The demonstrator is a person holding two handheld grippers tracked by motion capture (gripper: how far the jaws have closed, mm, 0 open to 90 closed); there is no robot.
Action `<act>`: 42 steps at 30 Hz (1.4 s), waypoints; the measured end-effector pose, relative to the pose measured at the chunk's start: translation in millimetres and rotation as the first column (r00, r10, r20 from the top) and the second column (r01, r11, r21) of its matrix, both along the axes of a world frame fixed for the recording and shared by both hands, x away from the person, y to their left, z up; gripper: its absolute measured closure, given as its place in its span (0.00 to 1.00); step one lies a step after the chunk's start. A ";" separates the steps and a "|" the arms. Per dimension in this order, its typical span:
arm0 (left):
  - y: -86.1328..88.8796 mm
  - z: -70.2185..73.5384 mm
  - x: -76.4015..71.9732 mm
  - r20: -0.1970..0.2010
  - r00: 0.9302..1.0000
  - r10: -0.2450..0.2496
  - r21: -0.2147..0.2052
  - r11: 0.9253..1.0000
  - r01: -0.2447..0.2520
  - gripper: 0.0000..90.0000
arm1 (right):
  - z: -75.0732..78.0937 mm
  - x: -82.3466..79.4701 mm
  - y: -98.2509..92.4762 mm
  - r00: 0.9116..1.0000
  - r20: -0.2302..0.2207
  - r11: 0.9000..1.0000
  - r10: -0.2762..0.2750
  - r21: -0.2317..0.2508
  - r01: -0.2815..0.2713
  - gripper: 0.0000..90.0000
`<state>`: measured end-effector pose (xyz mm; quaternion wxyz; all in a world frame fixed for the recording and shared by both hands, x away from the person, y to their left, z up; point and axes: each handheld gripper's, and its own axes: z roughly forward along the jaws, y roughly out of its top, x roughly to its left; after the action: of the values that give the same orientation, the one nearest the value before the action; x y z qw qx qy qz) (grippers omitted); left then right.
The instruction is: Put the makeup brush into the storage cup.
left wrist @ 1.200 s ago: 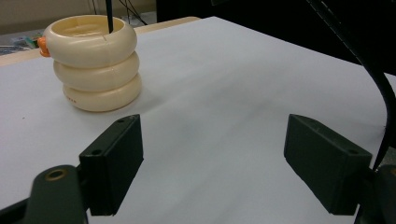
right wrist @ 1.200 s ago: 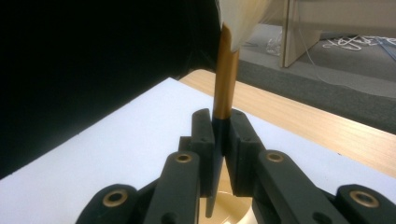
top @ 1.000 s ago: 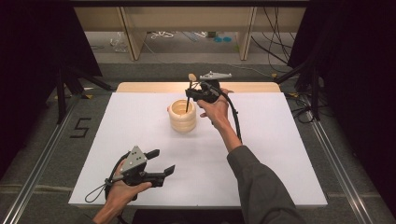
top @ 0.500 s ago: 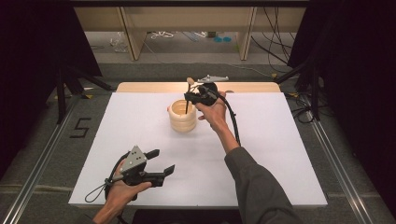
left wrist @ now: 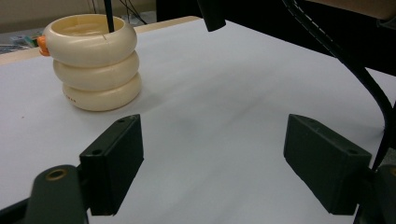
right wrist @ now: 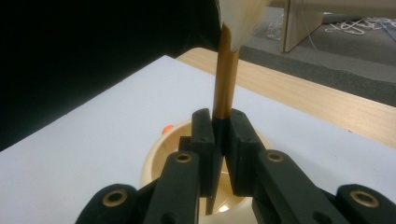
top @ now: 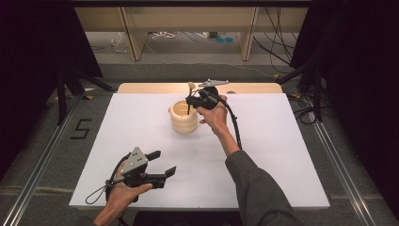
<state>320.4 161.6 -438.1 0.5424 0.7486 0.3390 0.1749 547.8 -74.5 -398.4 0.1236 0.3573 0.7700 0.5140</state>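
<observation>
High view: I hold my right gripper (top: 190,100) over the cream ringed pot (top: 184,117), near the far middle of the white table (top: 282,155).
Right jaws: clamped together on the wooden stick (right wrist: 224,77) of a utensil, upright, pale head (right wrist: 243,16) above my jaws.
Stick's lower end: dark, reaching down inside the pot's open mouth (right wrist: 159,154).
Left gripper (top: 162,163): near the table's front edge, well apart from the pot, resting in my left hand (top: 123,195).
Left jaws: wide apart, nothing between the pads (left wrist: 114,161).
Left gripper view: pot (left wrist: 93,60) stands upright ahead, three stacked rings, small orange bit (left wrist: 42,45) at its far rim.
</observation>
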 end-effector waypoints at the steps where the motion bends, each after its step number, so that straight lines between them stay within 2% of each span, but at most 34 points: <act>1: 0.1 0.1 0.1 0.001 1.000 0.000 0.001 1.000 0.000 0.22 | -0.6 0.1 -0.1 1.000 0.005 1.000 -0.003 -0.003 0.003 0.93; 4: 0.1 0.1 0.0 0.001 1.000 0.000 0.001 1.000 0.000 0.22 | -3.6 0.5 0.7 1.000 0.005 1.000 -0.002 -0.006 0.002 0.93; 5: 0.7 0.3 0.7 0.012 1.000 -0.008 0.009 1.000 0.008 0.22 | -4.7 0.2 1.3 1.000 -0.003 1.000 -0.005 -0.003 0.005 0.93; 6: 0.2 0.1 0.0 -0.001 1.000 0.001 0.000 1.000 -0.001 0.22 | -6.0 0.6 1.1 1.000 0.001 1.000 -0.003 -0.005 0.003 0.93; 19: 0.0 0.1 0.0 0.000 1.000 0.000 0.000 1.000 0.000 0.22 | -14.2 0.3 0.9 1.000 -0.008 1.000 -0.009 -0.013 0.009 0.90; 20: 1.0 0.4 1.1 0.015 1.000 -0.011 0.013 1.000 0.011 0.22 | -14.4 0.4 0.7 1.000 -0.017 1.000 -0.013 -0.019 0.013 0.85; 21: 0.2 0.1 0.0 -0.001 1.000 0.002 0.001 1.000 -0.002 0.22 | -15.2 1.0 0.9 1.000 -0.019 1.000 -0.022 -0.017 0.021 0.77; 24: 0.2 0.2 0.0 0.001 1.000 0.000 0.001 1.000 0.000 0.22 | -14.6 0.9 -0.7 0.998 -0.032 0.998 -0.053 -0.017 0.053 0.63; 25: 1.0 0.4 1.1 0.016 1.000 -0.012 0.014 1.000 0.011 0.22 | -14.3 0.8 -1.2 0.998 -0.029 0.998 -0.061 -0.024 0.060 0.59; 26: 0.4 0.2 0.5 0.005 1.000 -0.005 0.005 1.000 0.005 0.22 | -14.3 1.2 -1.8 0.997 -0.017 0.997 -0.070 -0.031 0.070 0.52; 27: 0.2 0.2 0.2 0.001 1.000 0.002 0.002 1.000 -0.002 0.22 | -12.9 0.3 -2.4 0.995 -0.041 0.995 -0.093 -0.032 0.092 0.42; 30: 0.2 0.2 0.4 0.004 1.000 -0.003 0.008 1.000 0.003 0.22 | -10.5 -2.7 -2.8 0.990 -0.065 0.992 -0.123 -0.038 0.120 0.26; 31: 0.0 -0.1 0.6 0.004 1.000 -0.004 0.002 1.000 0.004 0.22 | -8.7 -4.6 -3.0 0.988 -0.060 0.989 -0.140 -0.047 0.138 0.25; 34: 0.4 0.4 0.2 0.005 1.000 0.002 0.005 1.000 -0.002 0.22 | -5.4 -9.6 -5.6 0.989 -0.043 0.989 -0.142 -0.048 0.140 0.24; 37: 0.9 0.5 0.3 0.005 1.000 0.006 -0.001 1.000 -0.006 0.22 | -3.9 -16.6 -9.3 0.993 -0.016 0.990 -0.121 -0.078 0.119 0.22; 42: -0.2 0.0 0.0 0.002 1.000 0.004 0.003 1.000 -0.004 0.22 | 0.0 -30.7 -24.3 0.995 0.030 0.991 -0.098 -0.090 0.100 0.21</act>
<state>320.4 161.3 -438.1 0.5412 0.7486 0.3395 0.1772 517.1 -98.8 -398.3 0.1750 0.3825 0.7723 0.4761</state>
